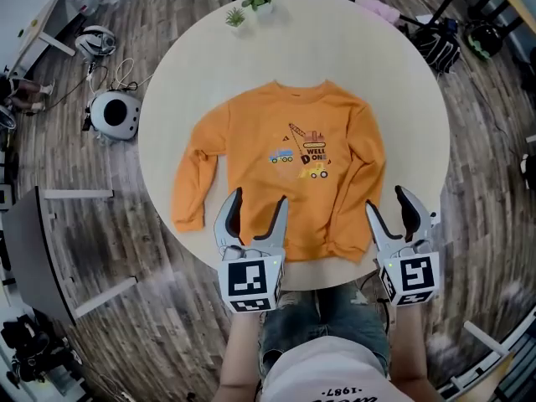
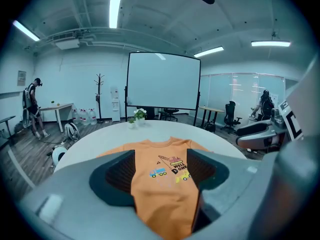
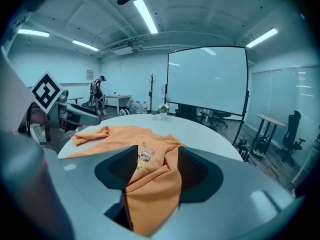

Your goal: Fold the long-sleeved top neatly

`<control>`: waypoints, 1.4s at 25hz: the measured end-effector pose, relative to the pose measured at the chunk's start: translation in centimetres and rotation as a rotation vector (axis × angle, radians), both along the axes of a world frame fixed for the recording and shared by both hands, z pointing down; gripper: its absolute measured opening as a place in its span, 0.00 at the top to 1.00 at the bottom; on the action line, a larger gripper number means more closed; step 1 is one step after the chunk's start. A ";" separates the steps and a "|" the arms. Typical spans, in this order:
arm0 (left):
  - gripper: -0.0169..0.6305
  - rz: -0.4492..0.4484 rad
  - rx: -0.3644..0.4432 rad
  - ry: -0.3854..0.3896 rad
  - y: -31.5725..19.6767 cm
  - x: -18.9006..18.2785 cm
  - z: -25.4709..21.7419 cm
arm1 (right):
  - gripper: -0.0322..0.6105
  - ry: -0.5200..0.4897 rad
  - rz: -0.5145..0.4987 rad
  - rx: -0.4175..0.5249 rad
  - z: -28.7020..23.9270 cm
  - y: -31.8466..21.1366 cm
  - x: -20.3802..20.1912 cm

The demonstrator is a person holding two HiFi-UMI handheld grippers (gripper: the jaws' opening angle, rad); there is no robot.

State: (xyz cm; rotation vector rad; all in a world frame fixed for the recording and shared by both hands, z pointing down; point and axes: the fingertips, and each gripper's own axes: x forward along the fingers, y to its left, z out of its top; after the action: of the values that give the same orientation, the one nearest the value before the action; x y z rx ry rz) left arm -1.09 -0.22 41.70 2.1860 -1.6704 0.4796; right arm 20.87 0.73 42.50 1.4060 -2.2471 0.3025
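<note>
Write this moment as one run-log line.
stage: no fold yet | top: flat, print up, on table | left gripper: open, over hem | right gripper: open, beside sleeve

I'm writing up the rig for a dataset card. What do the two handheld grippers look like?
The left gripper and right gripper match: light grey two-jaw bodies with dark ribbed pads inside, each carrying a white cube with black square markers. The person wears a white printed T-shirt.

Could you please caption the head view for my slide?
Left gripper and right gripper, both open, near the spread orange top.
</note>
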 end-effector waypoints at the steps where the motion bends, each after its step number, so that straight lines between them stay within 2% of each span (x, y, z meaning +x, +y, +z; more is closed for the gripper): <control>1: 0.48 0.000 -0.008 0.000 0.3 0.2 0.3 | 0.53 -0.002 -0.018 -0.012 0.4 0.5 -0.3; 13: 0.48 -0.005 -0.048 -0.011 2.9 1.3 2.3 | 0.57 0.021 -0.197 -0.177 5.6 6.6 -2.5; 27: 0.48 0.010 -0.105 0.003 5.4 2.1 4.4 | 0.63 0.059 -0.505 -0.392 10.5 13.2 -5.8; 31: 0.48 0.001 -0.113 0.006 5.8 1.9 4.7 | 0.64 0.109 -0.569 -0.431 11.6 14.6 -6.1; 35: 0.48 -0.007 -0.119 0.008 5.9 1.6 4.9 | 0.63 0.191 -0.576 -0.450 12.9 14.8 -5.7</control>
State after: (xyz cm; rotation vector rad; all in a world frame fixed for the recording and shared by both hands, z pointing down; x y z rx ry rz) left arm 0.47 5.63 46.65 2.0935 -1.6026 0.5530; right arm 15.16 15.57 55.38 0.5086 -2.1354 0.4197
